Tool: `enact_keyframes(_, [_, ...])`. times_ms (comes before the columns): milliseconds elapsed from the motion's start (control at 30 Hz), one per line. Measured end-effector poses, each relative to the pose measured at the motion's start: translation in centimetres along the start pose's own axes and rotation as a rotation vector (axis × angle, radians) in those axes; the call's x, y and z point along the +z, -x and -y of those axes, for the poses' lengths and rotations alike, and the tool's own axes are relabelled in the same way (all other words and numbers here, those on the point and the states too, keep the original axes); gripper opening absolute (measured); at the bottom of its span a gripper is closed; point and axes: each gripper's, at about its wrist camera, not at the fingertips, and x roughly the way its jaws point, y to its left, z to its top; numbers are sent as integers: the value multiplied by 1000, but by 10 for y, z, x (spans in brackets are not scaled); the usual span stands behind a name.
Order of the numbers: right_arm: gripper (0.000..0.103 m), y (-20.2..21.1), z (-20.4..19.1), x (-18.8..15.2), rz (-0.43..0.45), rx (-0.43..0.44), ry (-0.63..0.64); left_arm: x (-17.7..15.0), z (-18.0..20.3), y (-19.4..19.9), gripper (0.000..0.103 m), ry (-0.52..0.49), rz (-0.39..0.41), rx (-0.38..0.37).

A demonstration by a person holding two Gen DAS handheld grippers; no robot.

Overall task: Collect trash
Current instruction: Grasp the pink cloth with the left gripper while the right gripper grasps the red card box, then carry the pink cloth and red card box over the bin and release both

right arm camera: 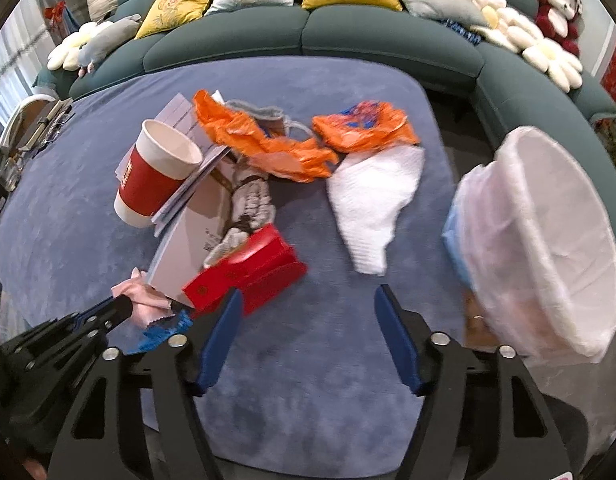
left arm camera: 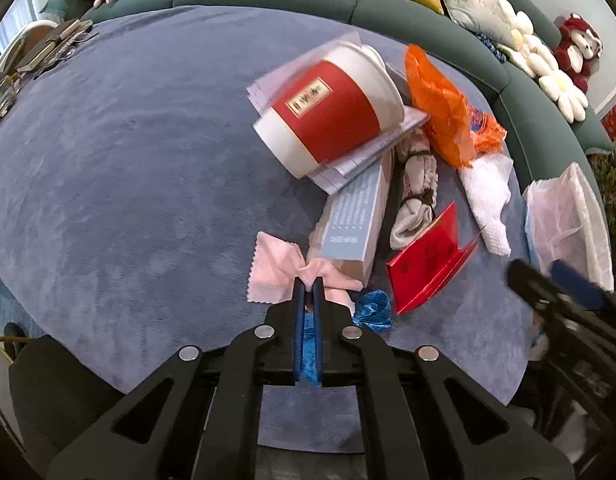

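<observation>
Two grippers work over a blue-covered counter (left arm camera: 108,152) strewn with trash.

We see our left gripper (left arm camera: 307,284) with its fingers pinched tight on a pink cloth (left arm camera: 272,268) at the near edge of the pile, the fabric bunched between the pads; a crumpled blue wrapper (left arm camera: 373,308) lies just right of it. Our right gripper (right arm camera: 308,292) hangs over bare counter with its fingers partly apart and nothing between them, its left finger (right arm camera: 222,336) just beside a red box (right arm camera: 248,276). Farther off we find a red-and-white paper cup (right arm camera: 156,172) tipped on some papers (right arm camera: 184,196), a long grey carton (left arm camera: 355,220), orange plastic bags (right arm camera: 268,144) and a white paper towel (right arm camera: 371,208). At the right edge sits a bin with a white liner (right arm camera: 547,240).
</observation>
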Motion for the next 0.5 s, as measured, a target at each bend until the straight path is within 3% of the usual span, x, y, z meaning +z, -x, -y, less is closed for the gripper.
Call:
enact_keyframes(267, [59,-24,-17,4,-46,34,-44,4,-11,11,4,13,16,12])
enact_keyframes(500, [56,-48,-26,4,-95,-3,-48,7,-9,11,4,6,22,15])
